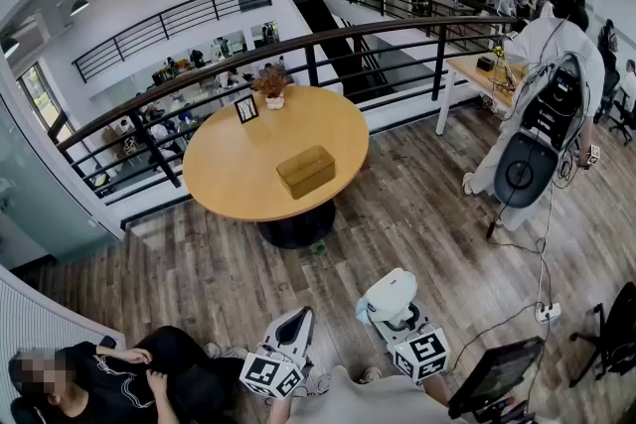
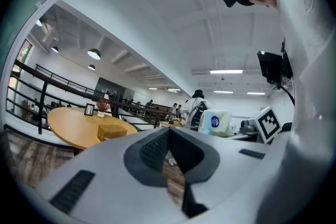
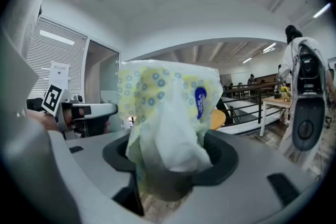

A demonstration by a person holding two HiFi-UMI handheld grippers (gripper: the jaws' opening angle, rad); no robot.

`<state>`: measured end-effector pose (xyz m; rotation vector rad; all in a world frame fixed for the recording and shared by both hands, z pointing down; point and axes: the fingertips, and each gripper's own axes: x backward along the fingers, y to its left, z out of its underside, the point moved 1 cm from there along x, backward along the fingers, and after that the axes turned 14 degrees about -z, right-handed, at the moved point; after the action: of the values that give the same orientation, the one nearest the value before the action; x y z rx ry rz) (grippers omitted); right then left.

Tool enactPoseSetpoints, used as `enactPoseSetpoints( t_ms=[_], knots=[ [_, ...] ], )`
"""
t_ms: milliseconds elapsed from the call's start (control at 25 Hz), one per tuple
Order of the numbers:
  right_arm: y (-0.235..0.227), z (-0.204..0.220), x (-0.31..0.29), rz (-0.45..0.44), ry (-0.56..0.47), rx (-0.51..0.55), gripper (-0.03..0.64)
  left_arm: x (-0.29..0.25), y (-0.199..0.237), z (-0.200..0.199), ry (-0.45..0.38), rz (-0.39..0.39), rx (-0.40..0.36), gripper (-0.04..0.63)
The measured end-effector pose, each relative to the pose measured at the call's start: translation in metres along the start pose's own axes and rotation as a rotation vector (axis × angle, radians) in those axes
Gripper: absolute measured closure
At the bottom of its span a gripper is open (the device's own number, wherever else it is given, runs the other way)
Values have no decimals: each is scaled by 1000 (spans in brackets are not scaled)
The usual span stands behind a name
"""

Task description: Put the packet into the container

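**Packet of soft pale-yellow plastic with blue dots clamped in the right gripper**

In the right gripper view, the jaws press on the lower half of the packet. Its crumpled top with a blue oval label stands up above them. In the head view, the right gripper carries the packet low over the wooden plank floor. It is well apart from the round light-wood table.

The tan rectangular container sits on that table, right of its middle. A small potted plant and a black picture frame stand at the far edge.

The left gripper hangs just beside the right one. In its own view, the left gripper has its jaws drawn together with nothing between them.
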<state>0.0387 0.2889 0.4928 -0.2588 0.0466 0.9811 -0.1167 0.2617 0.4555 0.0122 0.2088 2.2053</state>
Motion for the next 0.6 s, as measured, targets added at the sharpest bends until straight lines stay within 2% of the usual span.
enactPoseSetpoints(
  t_ms=[400,600],
  knots=[
    [6,-2,0,7,6,-5,360,2,-2,0,10,21,5,591],
    [7,-4,5,-8,-17,-49,360,1,-3,0,6,26,12,591]
  ],
)
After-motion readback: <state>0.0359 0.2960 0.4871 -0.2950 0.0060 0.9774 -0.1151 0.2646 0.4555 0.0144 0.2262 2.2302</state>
